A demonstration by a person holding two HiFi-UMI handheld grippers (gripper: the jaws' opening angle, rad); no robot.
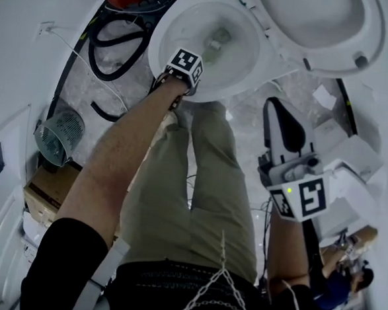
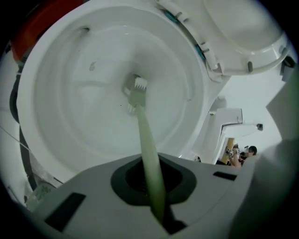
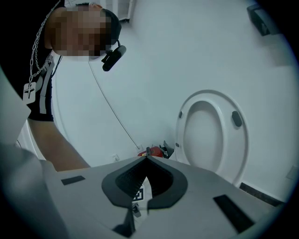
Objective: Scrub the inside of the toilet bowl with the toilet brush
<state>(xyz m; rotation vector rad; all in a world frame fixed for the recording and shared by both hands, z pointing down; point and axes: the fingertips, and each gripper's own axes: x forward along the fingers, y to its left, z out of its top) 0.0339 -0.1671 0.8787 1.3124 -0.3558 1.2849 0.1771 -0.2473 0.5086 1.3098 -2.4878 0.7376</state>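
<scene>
step: scrubbing | left gripper (image 2: 152, 182) clamped on brush (image 2: 140, 100) handle, head at bottom centre of bowl (image 2: 60, 121) | right gripper (image 3: 145, 161) closed, empty, clear of bowl | advice: likely press bristles to wall, circle up toward rim, grip firm

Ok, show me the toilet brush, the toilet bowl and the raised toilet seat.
toilet brush (image 2: 137, 91), left gripper view, on its bristle head.
toilet bowl (image 2: 70, 112), left gripper view, on the inner left wall.
toilet seat (image 3: 236, 149), right gripper view, on the right side of the raised ring.
</scene>
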